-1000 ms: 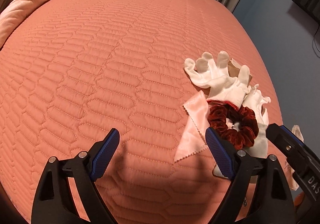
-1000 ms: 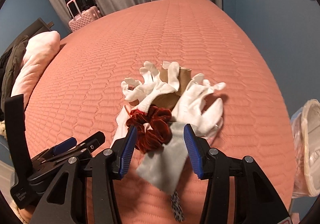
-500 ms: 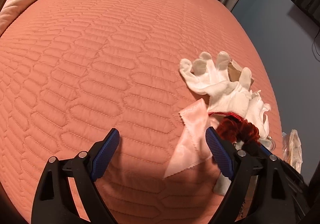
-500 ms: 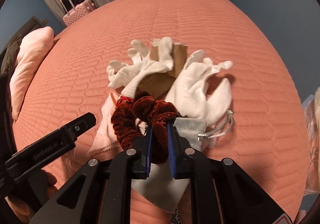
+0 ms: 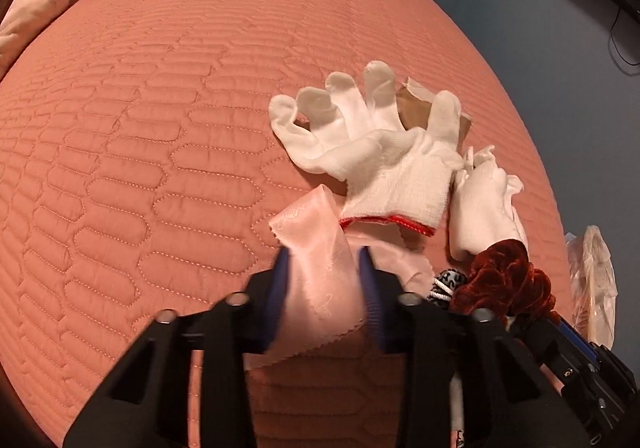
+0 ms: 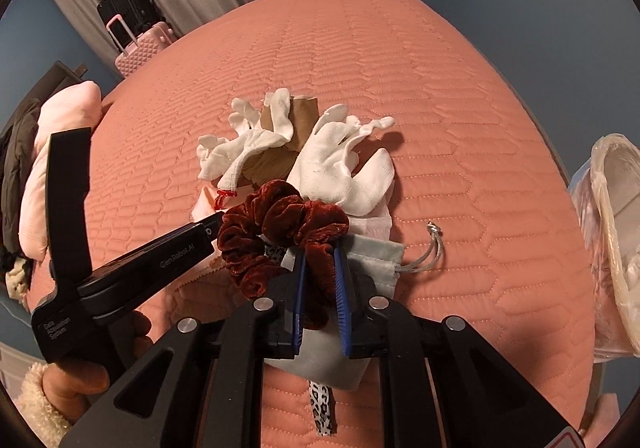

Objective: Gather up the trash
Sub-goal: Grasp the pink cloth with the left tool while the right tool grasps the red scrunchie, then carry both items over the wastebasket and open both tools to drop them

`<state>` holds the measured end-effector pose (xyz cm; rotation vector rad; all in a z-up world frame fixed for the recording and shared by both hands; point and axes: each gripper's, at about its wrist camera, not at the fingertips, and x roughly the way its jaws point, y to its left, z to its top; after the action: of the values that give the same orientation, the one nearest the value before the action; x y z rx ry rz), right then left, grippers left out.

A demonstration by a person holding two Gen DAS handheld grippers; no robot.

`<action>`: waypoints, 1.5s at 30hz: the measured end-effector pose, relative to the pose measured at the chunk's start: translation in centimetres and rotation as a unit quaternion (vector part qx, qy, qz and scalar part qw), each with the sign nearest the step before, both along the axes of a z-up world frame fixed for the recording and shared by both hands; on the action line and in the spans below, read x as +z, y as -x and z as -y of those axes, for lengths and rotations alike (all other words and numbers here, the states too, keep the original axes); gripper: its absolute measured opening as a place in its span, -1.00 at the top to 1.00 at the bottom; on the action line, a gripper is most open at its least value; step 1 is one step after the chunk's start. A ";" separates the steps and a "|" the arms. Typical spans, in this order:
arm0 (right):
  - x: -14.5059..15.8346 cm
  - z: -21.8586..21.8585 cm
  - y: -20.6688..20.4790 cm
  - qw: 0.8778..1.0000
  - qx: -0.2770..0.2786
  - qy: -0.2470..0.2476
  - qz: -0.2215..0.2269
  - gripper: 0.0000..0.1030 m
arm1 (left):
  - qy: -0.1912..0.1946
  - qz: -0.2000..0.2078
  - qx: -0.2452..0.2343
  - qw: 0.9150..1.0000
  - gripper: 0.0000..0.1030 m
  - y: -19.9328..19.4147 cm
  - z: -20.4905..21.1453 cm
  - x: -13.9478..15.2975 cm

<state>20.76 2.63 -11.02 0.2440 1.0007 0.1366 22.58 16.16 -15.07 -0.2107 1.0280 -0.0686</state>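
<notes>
A pile of trash lies on the salmon quilted bed [image 5: 160,152]. My left gripper [image 5: 325,288] is shut on a pale pink cloth [image 5: 320,272], bunched up between its blue pads. My right gripper [image 6: 320,284] is shut on a dark red velvet scrunchie [image 6: 276,228], which also shows in the left wrist view [image 5: 504,280]. Two white gloves [image 5: 380,152] [image 6: 340,168] lie over brown paper [image 6: 296,124] just beyond. A grey drawstring pouch [image 6: 372,256] and a leopard-print strip [image 6: 322,404] lie under my right gripper.
A bin lined with a clear plastic bag [image 6: 612,232] stands off the bed's right edge. A pink pillow [image 6: 60,152] lies at the left. A pink suitcase [image 6: 140,48] and a black one stand by the grey curtains at the back.
My left gripper has moved right and shut on the pink cloth, lifting its edge. My right gripper shut on the scrunchie half a second ago and still holds it.
</notes>
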 end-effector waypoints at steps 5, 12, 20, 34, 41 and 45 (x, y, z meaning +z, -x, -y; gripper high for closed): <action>1.6 0.5 0.8 1.000 0.000 -0.009 0.017 0.76 | 0.024 0.000 0.000 1.000 0.91 1.3 0.0 0.9; 5.6 2.0 2.6 0.998 -0.012 -0.018 0.060 0.76 | 0.022 0.043 -0.020 0.999 0.93 4.2 1.8 4.8; 10.6 5.4 5.3 0.993 -0.039 -0.030 0.112 0.76 | 0.024 0.098 -0.062 0.993 0.93 7.5 4.8 11.0; 17.1 14.7 10.4 0.976 -0.110 -0.023 0.184 0.76 | 0.021 0.176 -0.168 0.970 0.93 10.5 16.4 18.4; 18.9 20.1 13.2 0.967 -0.156 -0.013 0.202 0.76 | 0.024 0.195 -0.227 0.954 0.92 12.2 22.4 20.1; 19.0 23.4 14.6 0.961 -0.185 -0.006 0.204 0.76 | 0.022 0.196 -0.256 0.946 0.92 12.7 25.7 20.2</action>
<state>6.13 -20.79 7.99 0.3912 0.5307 -0.1445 9.91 -9.49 5.12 0.0368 0.6608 -0.5843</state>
